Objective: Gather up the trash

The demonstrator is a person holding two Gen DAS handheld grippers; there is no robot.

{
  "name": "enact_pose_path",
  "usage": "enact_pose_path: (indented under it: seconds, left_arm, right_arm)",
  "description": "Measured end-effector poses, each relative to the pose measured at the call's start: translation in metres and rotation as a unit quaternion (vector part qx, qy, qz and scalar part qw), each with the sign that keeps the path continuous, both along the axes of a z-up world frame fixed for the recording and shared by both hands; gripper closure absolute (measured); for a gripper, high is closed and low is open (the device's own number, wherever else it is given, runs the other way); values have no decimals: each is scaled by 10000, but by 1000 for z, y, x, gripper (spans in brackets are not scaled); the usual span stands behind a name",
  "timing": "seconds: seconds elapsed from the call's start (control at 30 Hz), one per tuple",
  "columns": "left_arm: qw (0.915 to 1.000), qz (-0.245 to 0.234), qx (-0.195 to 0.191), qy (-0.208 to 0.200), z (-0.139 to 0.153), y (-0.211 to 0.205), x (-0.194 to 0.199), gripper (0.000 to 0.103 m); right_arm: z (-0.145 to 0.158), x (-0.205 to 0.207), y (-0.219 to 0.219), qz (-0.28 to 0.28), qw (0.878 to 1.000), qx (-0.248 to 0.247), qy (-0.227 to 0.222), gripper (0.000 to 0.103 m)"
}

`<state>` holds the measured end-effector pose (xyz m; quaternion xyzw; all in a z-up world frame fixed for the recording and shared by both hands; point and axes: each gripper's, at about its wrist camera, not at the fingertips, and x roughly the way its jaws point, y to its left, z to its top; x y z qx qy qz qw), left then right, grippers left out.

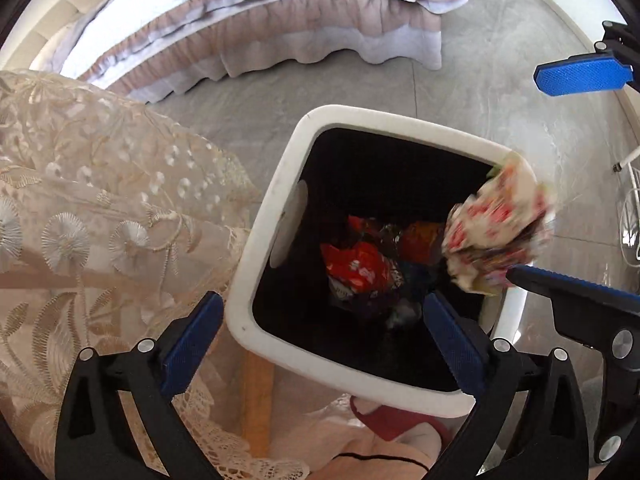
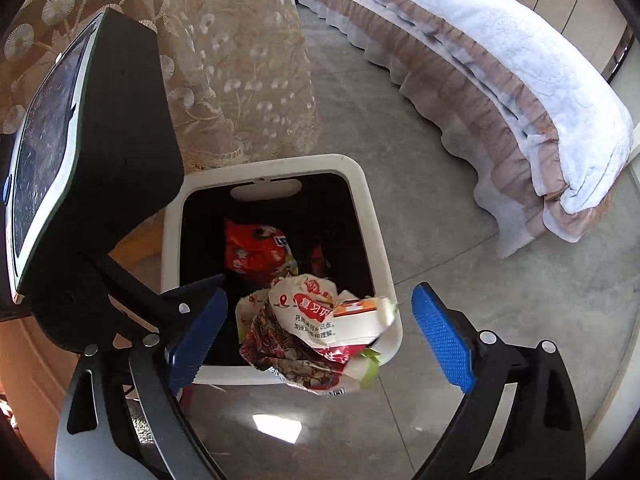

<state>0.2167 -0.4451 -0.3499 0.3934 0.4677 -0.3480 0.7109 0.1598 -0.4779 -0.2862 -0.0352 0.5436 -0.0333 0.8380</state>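
Left gripper (image 1: 324, 334) gapes wide, empty, above white square plastic bin (image 1: 256, 264) with black liner; red snack wrappers (image 1: 356, 268) lie at its bottom. Crumpled printed paper wrapper (image 2: 320, 336) sits loose over the bin's near rim between the right gripper (image 2: 320, 340) pads, spread wide, touching nothing.

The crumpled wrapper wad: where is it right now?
In the right wrist view the wrapper wad sits between the open right gripper fingers, untouched, over the white bin's near rim.
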Motion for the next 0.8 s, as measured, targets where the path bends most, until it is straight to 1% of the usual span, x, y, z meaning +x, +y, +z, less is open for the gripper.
enact_pose_path:
  seconds: [0.03, 0.13, 0.27, 0.4, 0.43, 0.5, 0.67, 0.73, 0.8]
  left_arm:
    - [10000, -14, 1, -42, 1, 0, -1, 4]
    - [9999, -40, -74, -93, 8, 0, -5, 4]
    - [9996, 6, -257, -146, 25, 2, -8, 4]
    - [9982, 69, -510, -299, 51, 5, -15, 4]
    - [9977, 97, -583, -329, 59, 6, -17, 4]
    - [9960, 152, -780, -396, 77, 10, -24, 4]
    - [9889, 339, -1242, -745, 128, 24, -43, 4]
    - [9837, 538, -1427, -951, 150, 35, -49, 5]
    - [9764, 755, -1665, -1151, 172, 49, -55, 5]
  right_arm:
    - [0, -2, 1, -3, 10000, -33, -14, 6]
    - [1, -5, 1, -70, 9999, -20, -90, 5]
    - [15, -12, -3, -176, 9996, -40, -203, 5]
    - [36, -25, -2, -262, 9985, -112, -471, 5]
    - [45, -30, 0, -291, 9978, -145, -580, 5]
    - [57, -37, 0, -318, 9965, -179, -749, 5]
    - [106, -64, 5, -455, 9881, -274, -1443, 5]
    - [124, -72, 9, -492, 9837, -283, -1707, 5]
    - [145, -82, 16, -531, 9774, -272, -2030, 5]
